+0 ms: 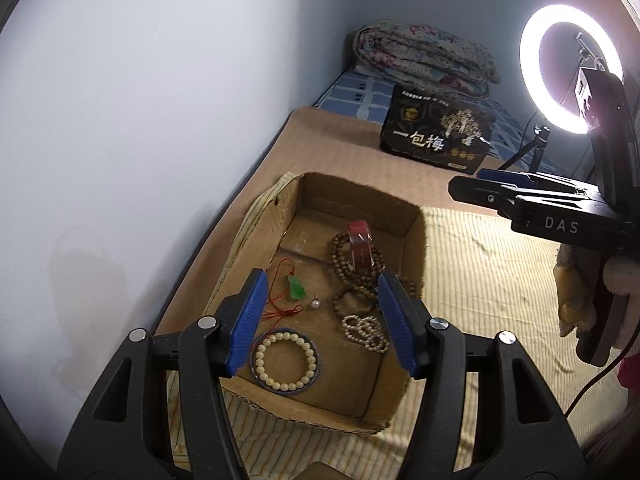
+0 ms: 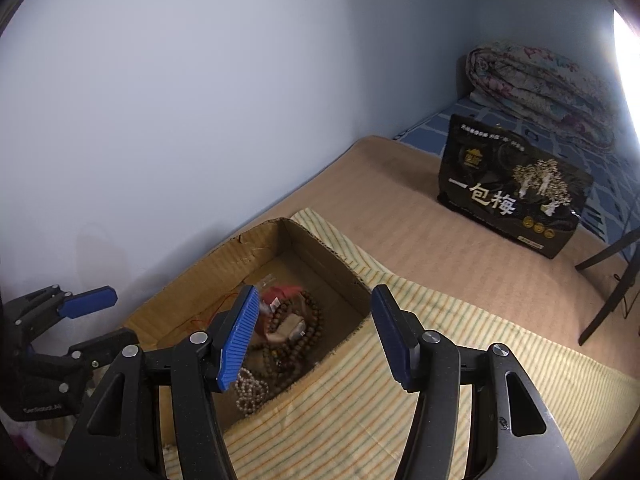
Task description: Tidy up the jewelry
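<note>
You held the left hand-held gripper (image 1: pixel 322 316) above the box (image 1: pixel 414 248), its jaws standing apart with nothing between the pads. Your right hand-held gripper (image 2: pixel 314 338) hovered over the box's right wall, also spread and empty; its blue pads touched nothing.

The box sat on a striped cloth (image 1: pixel 480 280) on the bed (image 1: pixel 340 148), close to the bed's left edge along the wall (image 1: pixel 140 120). Inside it lay the jewelry. A white bead bracelet (image 1: pixel 285 361) rested in the near left corner, ringed by a thin blue band. Just beyond it sat a green pendant (image 1: pixel 296 288) on a red cord (image 1: pixel 280 308), with a small pearl (image 1: pixel 315 303) beside it. Brown beads (image 1: pixel 354 268) were heaped along the right side, and a red bangle (image 1: pixel 360 244) stood upright on top of them. A pearl strand (image 1: pixel 366 330) lay coiled against the near right wall.

Toward the far end of the bed a black package (image 1: pixel 436 132) stood upright, with a folded quilt (image 1: pixel 424 60) behind it in the far corner. A lit ring light (image 1: pixel 532 72) stood on its tripod near the bed's right edge
</note>
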`<action>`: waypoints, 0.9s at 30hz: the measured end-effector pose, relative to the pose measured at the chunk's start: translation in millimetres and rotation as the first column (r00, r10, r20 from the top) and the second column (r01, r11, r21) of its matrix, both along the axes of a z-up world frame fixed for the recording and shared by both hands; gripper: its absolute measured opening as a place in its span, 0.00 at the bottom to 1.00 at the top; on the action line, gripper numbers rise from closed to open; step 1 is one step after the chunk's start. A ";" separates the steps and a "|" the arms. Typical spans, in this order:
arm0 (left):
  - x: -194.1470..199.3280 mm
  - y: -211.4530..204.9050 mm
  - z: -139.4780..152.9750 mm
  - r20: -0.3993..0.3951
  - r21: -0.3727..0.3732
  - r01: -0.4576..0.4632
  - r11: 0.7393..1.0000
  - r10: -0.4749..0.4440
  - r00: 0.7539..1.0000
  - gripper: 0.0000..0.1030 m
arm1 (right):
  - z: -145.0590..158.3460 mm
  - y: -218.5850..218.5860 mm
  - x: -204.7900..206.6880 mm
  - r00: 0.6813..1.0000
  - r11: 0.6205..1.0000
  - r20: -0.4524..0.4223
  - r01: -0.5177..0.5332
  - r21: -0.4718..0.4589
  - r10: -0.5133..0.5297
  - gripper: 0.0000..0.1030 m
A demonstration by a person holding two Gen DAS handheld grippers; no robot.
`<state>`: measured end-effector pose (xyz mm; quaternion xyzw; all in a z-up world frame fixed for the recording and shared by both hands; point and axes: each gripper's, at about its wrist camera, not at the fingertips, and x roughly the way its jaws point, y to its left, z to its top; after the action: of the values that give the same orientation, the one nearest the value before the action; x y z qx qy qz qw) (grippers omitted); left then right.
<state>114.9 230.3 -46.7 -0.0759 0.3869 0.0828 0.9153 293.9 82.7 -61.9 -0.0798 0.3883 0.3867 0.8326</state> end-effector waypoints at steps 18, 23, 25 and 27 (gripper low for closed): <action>1.2 -79.8 57.1 0.099 0.058 0.115 0.992 -0.121 0.988 0.57 | 48.1 -95.0 -22.7 0.991 0.992 0.065 0.118 0.037 -0.120 0.66; -3.0 -106.3 68.2 0.128 0.060 0.134 0.989 -0.141 0.982 0.66 | 56.7 -129.3 -32.9 0.980 0.984 0.086 0.176 0.026 -0.177 0.68; -8.1 -114.4 72.2 0.146 0.057 0.125 0.991 -0.132 0.980 0.73 | 58.5 -143.2 -37.5 0.977 0.981 0.095 0.192 0.014 -0.193 0.70; -12.2 -123.7 74.4 0.159 0.051 0.117 0.992 -0.124 0.980 0.74 | 59.1 -153.8 -42.5 0.973 0.979 0.104 0.206 0.006 -0.205 0.72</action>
<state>102.7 106.6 27.7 -0.0398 0.3135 0.0287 0.9483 251.4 -71.2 -2.8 -0.0614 0.3514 0.2928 0.8872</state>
